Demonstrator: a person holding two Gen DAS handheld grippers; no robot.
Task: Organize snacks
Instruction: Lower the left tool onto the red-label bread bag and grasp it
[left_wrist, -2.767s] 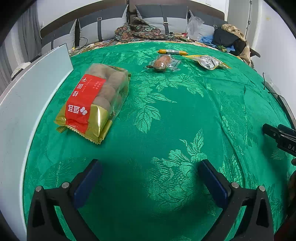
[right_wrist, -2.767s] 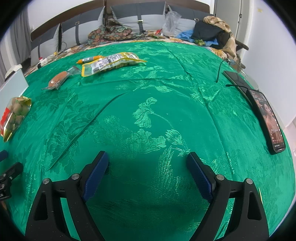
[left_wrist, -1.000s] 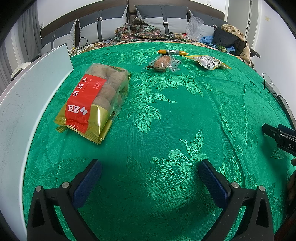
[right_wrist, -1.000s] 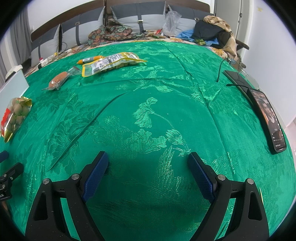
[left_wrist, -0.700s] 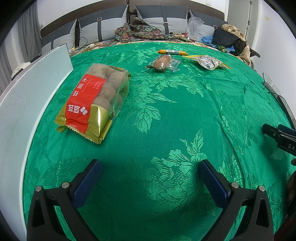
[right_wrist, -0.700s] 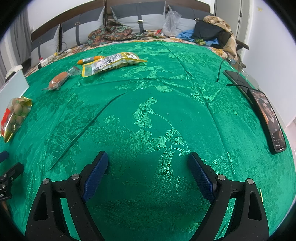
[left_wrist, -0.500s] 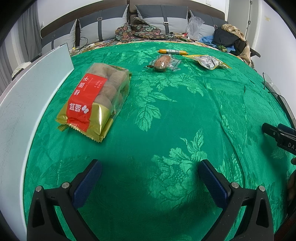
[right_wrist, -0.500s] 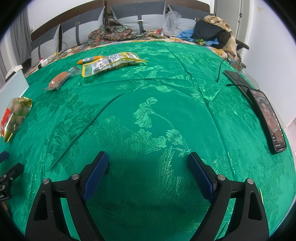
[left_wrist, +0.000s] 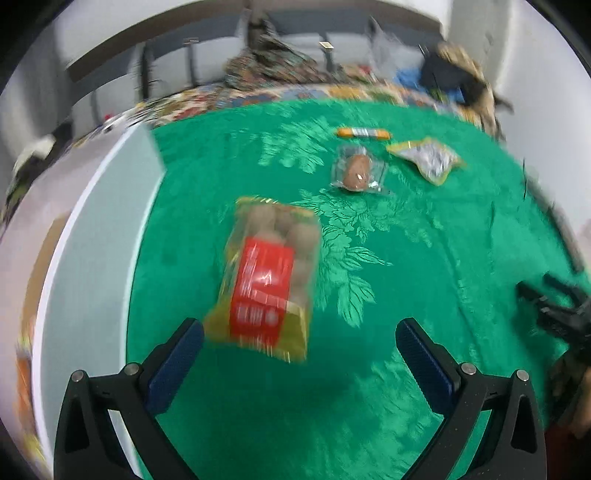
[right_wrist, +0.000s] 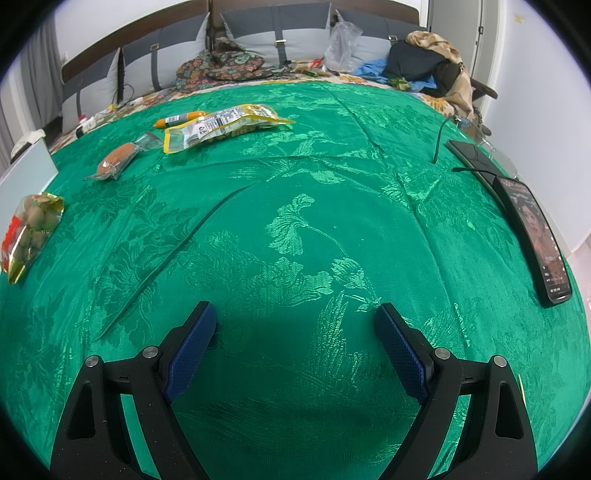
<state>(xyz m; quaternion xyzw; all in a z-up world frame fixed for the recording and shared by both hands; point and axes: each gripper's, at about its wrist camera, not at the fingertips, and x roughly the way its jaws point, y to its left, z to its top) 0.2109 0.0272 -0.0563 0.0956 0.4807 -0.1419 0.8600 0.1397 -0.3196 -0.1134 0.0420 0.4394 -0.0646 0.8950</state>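
since our left gripper (left_wrist: 299, 354) hangs with jaws apart just short of the red-labelled snack bag (left_wrist: 267, 278), we list that bag first; right gripper (right_wrist: 295, 345) likewise spread, empty.

Snack bag (left_wrist: 267, 280) on cloth (left_wrist: 388, 387), right of box (left_wrist: 96, 236).

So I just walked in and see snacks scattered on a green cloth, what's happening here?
A person holds two tools over the green patterned cloth. The left hand-held gripper is open, pointed at the red-and-gold bag of round snacks, not gripping it. The right hand-held gripper is open over bare cloth. The clear-wrapped brown bun, orange sausage stick and yellow-edged snack pouch lie untouched farther back.
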